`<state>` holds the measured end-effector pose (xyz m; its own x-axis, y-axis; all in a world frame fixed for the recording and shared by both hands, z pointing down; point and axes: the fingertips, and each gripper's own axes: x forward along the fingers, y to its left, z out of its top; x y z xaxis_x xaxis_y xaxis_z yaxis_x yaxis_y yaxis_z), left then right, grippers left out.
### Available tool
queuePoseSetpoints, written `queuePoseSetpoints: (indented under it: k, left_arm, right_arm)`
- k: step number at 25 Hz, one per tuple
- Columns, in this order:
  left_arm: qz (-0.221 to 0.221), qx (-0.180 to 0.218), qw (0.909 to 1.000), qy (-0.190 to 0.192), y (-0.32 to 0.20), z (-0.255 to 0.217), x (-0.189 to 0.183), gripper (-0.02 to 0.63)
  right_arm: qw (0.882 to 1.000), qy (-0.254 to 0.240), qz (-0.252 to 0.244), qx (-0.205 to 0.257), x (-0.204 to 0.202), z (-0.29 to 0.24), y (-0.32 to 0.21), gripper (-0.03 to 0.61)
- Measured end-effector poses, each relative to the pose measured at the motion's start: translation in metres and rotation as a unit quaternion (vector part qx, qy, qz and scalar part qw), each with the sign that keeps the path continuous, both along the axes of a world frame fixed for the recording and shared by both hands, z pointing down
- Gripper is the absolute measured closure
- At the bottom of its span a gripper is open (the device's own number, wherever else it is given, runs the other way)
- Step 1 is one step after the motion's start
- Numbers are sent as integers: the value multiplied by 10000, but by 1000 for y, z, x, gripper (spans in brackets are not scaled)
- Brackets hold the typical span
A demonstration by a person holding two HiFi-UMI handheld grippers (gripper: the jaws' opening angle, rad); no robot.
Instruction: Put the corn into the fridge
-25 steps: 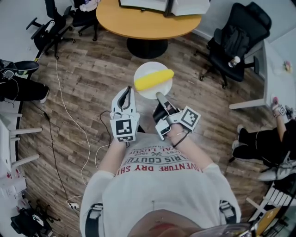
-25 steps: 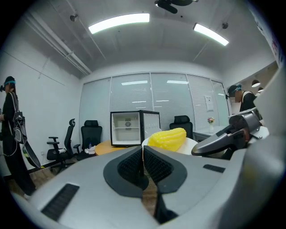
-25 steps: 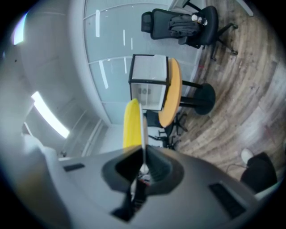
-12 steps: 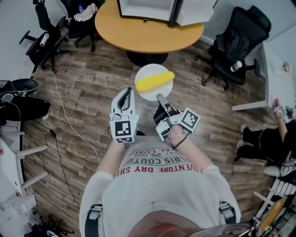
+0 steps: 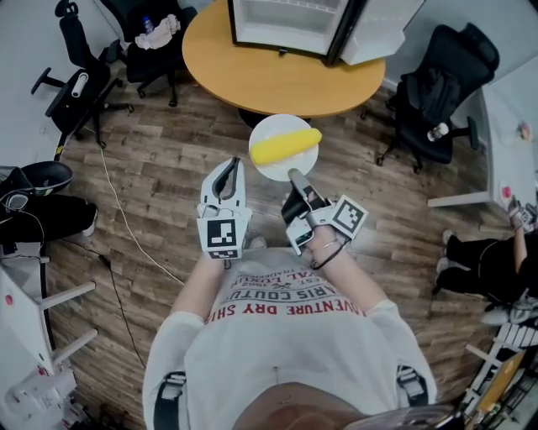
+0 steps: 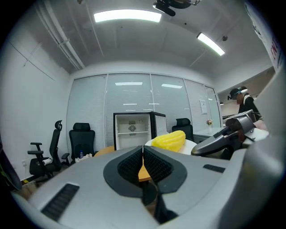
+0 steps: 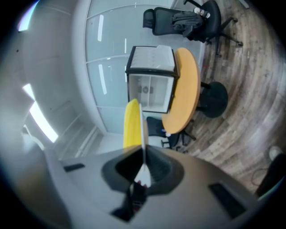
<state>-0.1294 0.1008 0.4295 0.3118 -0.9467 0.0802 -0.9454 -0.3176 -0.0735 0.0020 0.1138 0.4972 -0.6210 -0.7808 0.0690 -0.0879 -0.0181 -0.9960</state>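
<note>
Holding white plate [image 5: 275, 128] by near rim in right gripper [image 5: 293, 175], jaws pinched tight on thin edge. Bearing yellow corn cob [image 5: 286, 146] flat across plate, up in air over wood floor [image 5: 160, 159], at 12 o'clock of both grippers. Pressing left gripper [image 5: 229, 168] jaws together on nothing, at 9 o'clock of right gripper. Facing small fridge [image 5: 290, 21] at 12 o'clock, door wide open, by far edge of round wooden table [image 5: 277, 80]. Seeing black office chair [image 5: 437, 84] at 2 o'clock.
</note>
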Motion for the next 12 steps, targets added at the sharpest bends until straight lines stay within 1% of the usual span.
queuePoseSetpoints:
  k: [4, 9, 12]
  left_arm:
    - [-62, -53, 9999, 144, -20, 2, -12, 580]
    - [-114, -106, 9998, 135, -52, 10, -18, 580]
    - [-214, -103, 9997, 97, -80, 13, -16, 580]
  right_arm:
    - [10000, -5, -18, -38, -11, 0, -23, 541]
    - [9999, 15, -123, -91, -18, 6, -58, 541]
    - [9997, -46, -237, -58, -17, 8, -88, 541]
